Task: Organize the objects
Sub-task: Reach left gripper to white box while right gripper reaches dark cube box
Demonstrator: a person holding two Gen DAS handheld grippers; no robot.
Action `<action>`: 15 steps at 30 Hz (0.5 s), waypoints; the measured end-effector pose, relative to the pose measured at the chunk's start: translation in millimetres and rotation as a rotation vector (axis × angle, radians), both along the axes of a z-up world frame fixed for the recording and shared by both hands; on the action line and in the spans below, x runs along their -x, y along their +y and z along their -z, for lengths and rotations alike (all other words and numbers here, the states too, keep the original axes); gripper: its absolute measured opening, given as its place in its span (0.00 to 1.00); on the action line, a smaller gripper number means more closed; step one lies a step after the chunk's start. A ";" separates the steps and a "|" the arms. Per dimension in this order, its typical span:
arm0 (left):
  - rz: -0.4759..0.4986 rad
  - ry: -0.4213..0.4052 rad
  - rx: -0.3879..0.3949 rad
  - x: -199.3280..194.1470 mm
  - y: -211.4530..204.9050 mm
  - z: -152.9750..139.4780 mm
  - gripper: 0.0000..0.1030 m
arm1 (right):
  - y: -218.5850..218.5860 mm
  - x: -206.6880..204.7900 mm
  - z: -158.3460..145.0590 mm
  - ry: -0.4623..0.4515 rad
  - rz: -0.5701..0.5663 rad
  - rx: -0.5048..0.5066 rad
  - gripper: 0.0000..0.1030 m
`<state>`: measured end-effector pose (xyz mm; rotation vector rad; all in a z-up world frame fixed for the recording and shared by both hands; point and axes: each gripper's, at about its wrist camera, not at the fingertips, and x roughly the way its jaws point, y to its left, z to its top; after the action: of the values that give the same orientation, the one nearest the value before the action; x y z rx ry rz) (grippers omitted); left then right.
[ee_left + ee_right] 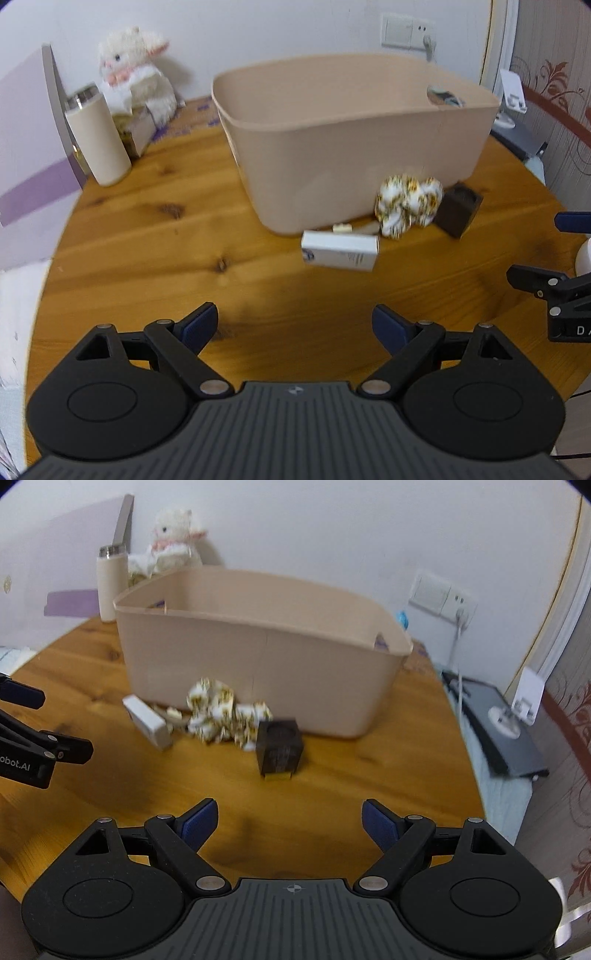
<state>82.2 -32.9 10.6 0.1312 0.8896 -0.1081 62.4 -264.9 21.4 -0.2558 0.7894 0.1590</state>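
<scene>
My left hand-held gripper (293, 325) is spread wide with nothing between its blue pads, and below it lies a broad bare stretch of the wooden worktop (147, 240). My right hand-held gripper (288, 819) is spread just as wide and empty, over bare wood too. The beige bin (351, 140) fills the upper middle of both views. Against its near wall, in the left view's centre right, sit the white box (340, 251), a flowered cloth bundle (408, 205) and a dark cube (458, 210) with a round recess on top; the bundle touches the cube. The box's print is too blurred to read. In the right view's lower left, the other gripper's body shows "obot.AI", cut off by the frame edge. The worktop's rounded edge curves down the right side. A cream flask (98, 136) and a white plush toy (136, 74) stand at the upper left.
</scene>
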 end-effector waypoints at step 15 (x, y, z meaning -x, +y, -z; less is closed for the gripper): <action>0.013 0.052 0.056 -32.6 -10.0 36.1 0.89 | -8.4 -36.9 35.1 0.081 0.029 -0.058 0.84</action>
<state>114.8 -42.9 -25.6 0.0825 0.9372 -0.1489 99.2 -273.3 -13.7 -0.1837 0.8672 0.1650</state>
